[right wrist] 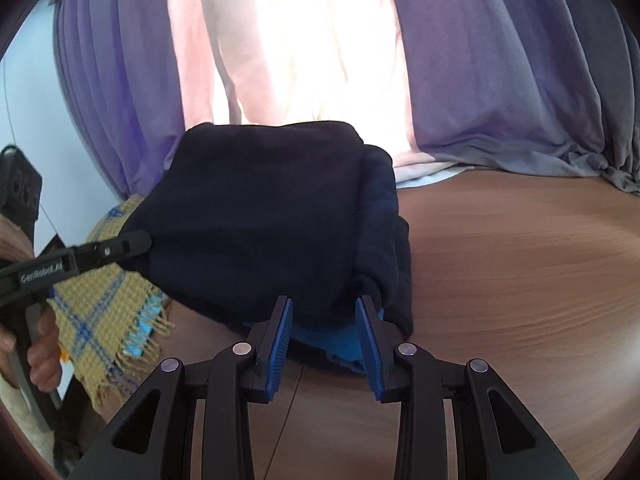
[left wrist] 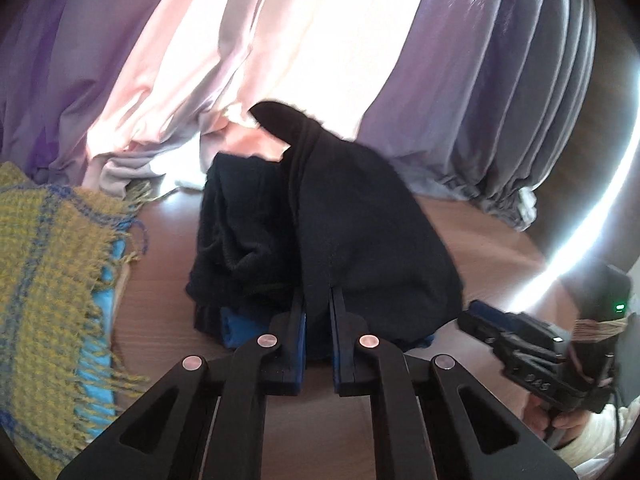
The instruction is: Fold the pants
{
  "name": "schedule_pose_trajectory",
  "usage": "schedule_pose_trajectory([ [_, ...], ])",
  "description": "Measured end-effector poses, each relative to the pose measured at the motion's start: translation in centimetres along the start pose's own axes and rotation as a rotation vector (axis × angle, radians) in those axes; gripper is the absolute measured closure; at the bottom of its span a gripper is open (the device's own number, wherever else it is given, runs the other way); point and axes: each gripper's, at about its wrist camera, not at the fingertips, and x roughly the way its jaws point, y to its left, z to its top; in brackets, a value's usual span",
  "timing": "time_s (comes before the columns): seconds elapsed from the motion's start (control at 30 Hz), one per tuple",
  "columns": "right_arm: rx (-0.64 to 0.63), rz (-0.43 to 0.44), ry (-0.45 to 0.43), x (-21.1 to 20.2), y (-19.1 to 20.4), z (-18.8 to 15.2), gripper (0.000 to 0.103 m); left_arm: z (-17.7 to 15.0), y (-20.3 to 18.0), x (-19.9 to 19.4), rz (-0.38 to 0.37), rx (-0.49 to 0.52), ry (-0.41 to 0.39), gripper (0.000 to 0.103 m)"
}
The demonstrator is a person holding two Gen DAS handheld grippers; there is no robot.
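The dark navy pants (left wrist: pixel 352 240) lie bunched on a wooden table (left wrist: pixel 160 280), partly folded over, with a blue piece under their near edge. My left gripper (left wrist: pixel 318 300) is shut on a fold of the pants and lifts it into a peak. In the right wrist view the pants (right wrist: pixel 260 220) form a thick folded bundle, and the left gripper (right wrist: pixel 132 246) grips their left edge. My right gripper (right wrist: pixel 324 312) is open, its blue pads on either side of the bundle's near edge. It also shows in the left wrist view (left wrist: pixel 480 320).
A yellow and blue woven scarf with fringe (left wrist: pixel 48 280) lies at the table's left, also in the right wrist view (right wrist: pixel 108 304). Purple and pink curtains (left wrist: pixel 280 60) hang behind the table. Bare wood (right wrist: pixel 500 260) lies right of the pants.
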Motion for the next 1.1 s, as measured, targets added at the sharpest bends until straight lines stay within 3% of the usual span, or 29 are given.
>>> schedule_pose_trajectory([
  [0.17,-0.015,-0.008,0.019,0.4,0.3,-0.3,0.069,-0.7,1.2,0.5,0.028,-0.034,0.041,0.091],
  [0.27,-0.030,-0.022,0.027,0.5,0.4,-0.1,0.069,-1.0,1.1,0.5,0.081,-0.010,0.057,0.080],
  [0.4,-0.034,-0.028,0.005,-0.6,0.3,0.5,0.069,-0.7,0.4,-1.2,0.140,0.036,0.020,0.064],
  [0.57,-0.054,-0.042,-0.055,-2.4,0.3,3.5,0.069,2.0,-1.1,-4.0,0.159,0.093,-0.092,0.055],
  [0.73,-0.106,-0.064,-0.112,-2.6,0.1,7.8,0.064,7.0,-1.0,-3.4,0.124,0.077,-0.126,0.053],
  [0.9,-0.136,-0.061,-0.101,-0.4,-0.6,13.6,0.060,12.6,0.6,-0.9,0.043,-0.032,-0.040,0.054],
  [1.1,-0.091,0.042,0.075,4.9,-2.3,19.0,0.060,17.0,2.5,3.9,0.056,-0.144,0.178,0.054],
])
